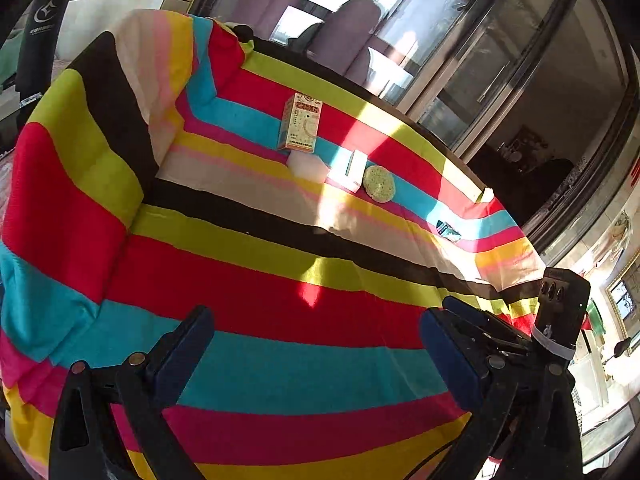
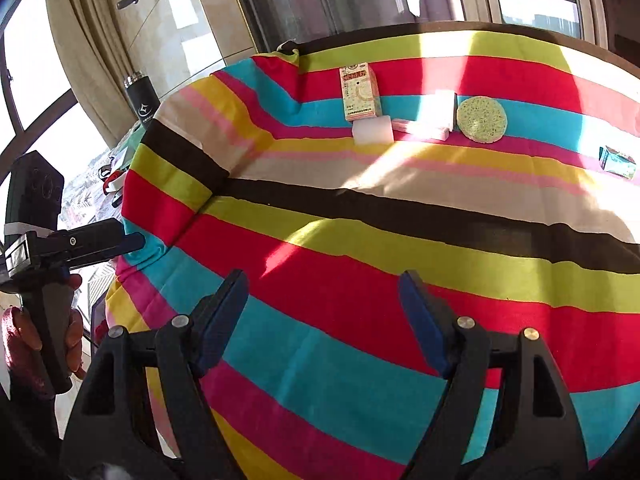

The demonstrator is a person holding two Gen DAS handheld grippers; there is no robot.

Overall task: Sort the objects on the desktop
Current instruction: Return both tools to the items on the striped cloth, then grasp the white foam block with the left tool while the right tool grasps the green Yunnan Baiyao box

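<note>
On the far part of the striped cloth (image 2: 360,248) lie an orange-and-cream box (image 2: 360,92), a white block (image 2: 373,130), a flat white box (image 2: 436,114), a round green sponge (image 2: 481,119) and, further right, a small teal box (image 2: 618,162). The left wrist view shows the same row: orange box (image 1: 301,123), white block (image 1: 306,167), white box (image 1: 348,168), sponge (image 1: 379,183), teal box (image 1: 448,232). My left gripper (image 1: 316,332) is open and empty above the near stripes. My right gripper (image 2: 323,284) is open and empty too, well short of the objects.
A black flask (image 2: 140,108) stands off the cloth's left corner beside a curtain. A hand (image 2: 72,332) holds the left gripper at the left edge of the right wrist view. Windows and glass doors lie behind the table. The cloth folds up at its left end (image 1: 120,92).
</note>
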